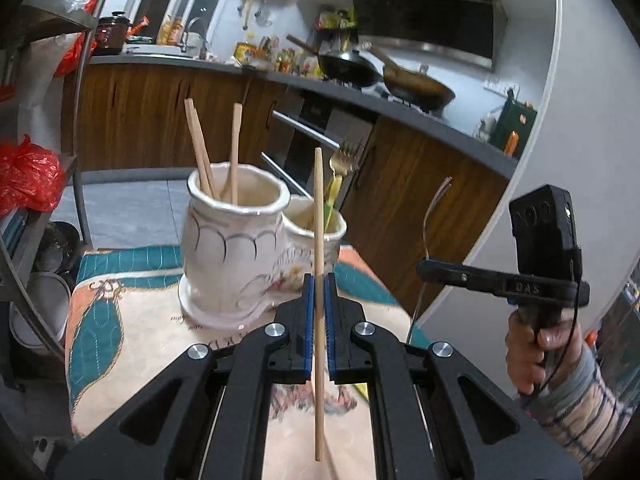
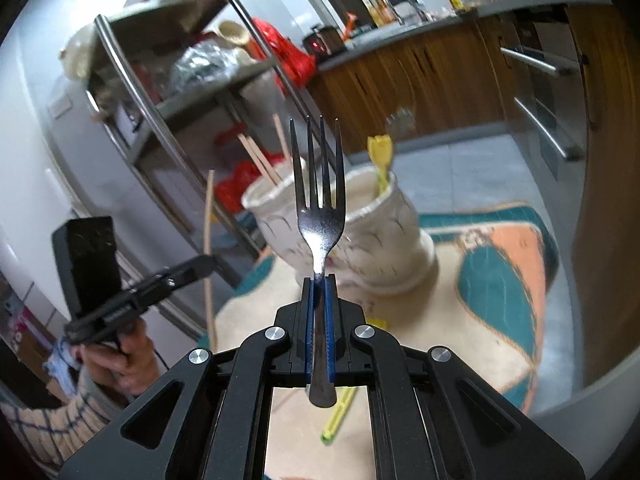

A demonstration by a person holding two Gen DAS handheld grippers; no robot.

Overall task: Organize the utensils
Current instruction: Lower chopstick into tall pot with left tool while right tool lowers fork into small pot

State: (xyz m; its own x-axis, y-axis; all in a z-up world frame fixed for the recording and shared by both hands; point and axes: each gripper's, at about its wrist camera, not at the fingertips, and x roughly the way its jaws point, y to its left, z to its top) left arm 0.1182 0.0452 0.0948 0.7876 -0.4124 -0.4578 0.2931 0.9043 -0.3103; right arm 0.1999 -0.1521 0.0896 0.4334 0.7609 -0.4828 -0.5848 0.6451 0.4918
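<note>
Upright both — chopstick (image 1: 318,304) end-up, steel fork (image 2: 319,216) tines skyward.

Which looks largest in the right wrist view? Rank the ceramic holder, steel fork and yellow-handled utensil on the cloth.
1. ceramic holder
2. steel fork, enlarged by nearness
3. yellow-handled utensil, partly hidden

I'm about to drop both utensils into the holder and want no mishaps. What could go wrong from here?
1. The left claw pinches the chopstick near its middle, with a long free end above; it may pivot or catch the rim of the ceramic holder.
2. The right claw grips the fork low on its smooth handle, tines up; it might slip or twist on lowering.
3. The holder already has chopsticks leaning inside, which could block or be knocked.
</note>
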